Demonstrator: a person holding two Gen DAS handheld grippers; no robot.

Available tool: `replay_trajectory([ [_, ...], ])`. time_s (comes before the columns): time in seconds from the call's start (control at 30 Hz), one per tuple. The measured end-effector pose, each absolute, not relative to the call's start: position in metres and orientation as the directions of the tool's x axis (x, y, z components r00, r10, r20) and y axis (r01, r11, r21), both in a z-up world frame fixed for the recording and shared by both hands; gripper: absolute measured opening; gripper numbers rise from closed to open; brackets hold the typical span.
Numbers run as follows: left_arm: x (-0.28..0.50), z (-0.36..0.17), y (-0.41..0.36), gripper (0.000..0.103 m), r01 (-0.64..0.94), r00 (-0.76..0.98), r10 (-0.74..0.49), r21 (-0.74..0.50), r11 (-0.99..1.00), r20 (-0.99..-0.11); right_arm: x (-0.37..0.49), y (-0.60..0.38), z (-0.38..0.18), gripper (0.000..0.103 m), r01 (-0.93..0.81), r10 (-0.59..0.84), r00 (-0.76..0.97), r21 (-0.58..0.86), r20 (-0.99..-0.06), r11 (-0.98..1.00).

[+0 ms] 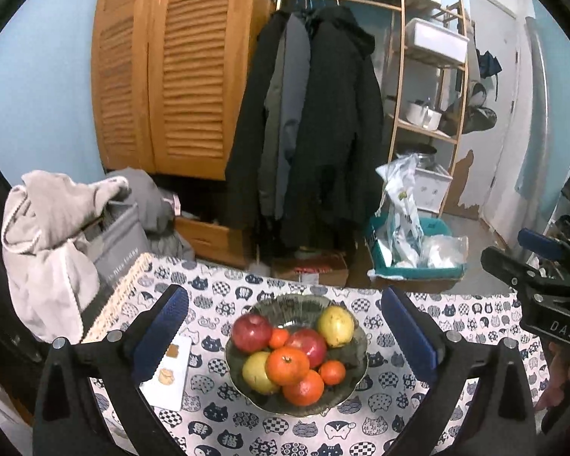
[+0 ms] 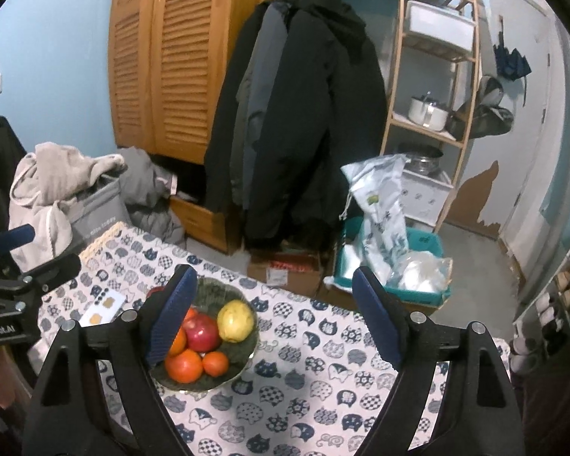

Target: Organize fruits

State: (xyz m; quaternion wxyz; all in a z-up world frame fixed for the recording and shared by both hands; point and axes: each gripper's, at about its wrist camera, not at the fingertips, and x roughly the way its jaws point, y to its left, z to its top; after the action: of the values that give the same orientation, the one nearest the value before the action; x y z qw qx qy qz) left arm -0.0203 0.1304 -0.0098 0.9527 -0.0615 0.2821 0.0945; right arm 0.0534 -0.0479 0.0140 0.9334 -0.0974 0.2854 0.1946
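Observation:
A dark green bowl [image 1: 355,378] stands on the cat-print tablecloth [image 1: 475,315]. It holds red apples [image 1: 251,332], yellow-green fruits [image 1: 336,326] and several oranges [image 1: 288,365]. My left gripper [image 1: 281,323] hangs above and before the bowl, open, with nothing between its blue pads. In the right wrist view the same bowl [image 2: 247,345] lies low on the left, partly hidden by a fingertip [image 2: 171,315]. My right gripper [image 2: 273,311] is open and holds nothing, over the cloth to the right of the bowl. The right gripper's body [image 1: 543,288] shows at the left view's right edge.
A white card [image 1: 171,372] lies on the cloth left of the bowl. Beyond the table's far edge are hanging dark coats [image 1: 315,121], a wooden louvred cabinet [image 1: 171,76], a grey bag with clothes [image 1: 76,228], a teal bin [image 1: 414,250] and a shelf rack [image 1: 429,87].

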Motion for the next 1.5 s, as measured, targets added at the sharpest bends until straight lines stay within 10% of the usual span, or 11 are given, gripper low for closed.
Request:
replay_trajectory([
  [1.5, -0.031, 0.016, 0.119, 0.102, -0.212, 0.862, 0.166, -0.044, 0.976, -0.480, 0.039, -0.075, 0.029, 0.083, -0.366, 0.281, 0.819, -0.079, -0.501, 0.927],
])
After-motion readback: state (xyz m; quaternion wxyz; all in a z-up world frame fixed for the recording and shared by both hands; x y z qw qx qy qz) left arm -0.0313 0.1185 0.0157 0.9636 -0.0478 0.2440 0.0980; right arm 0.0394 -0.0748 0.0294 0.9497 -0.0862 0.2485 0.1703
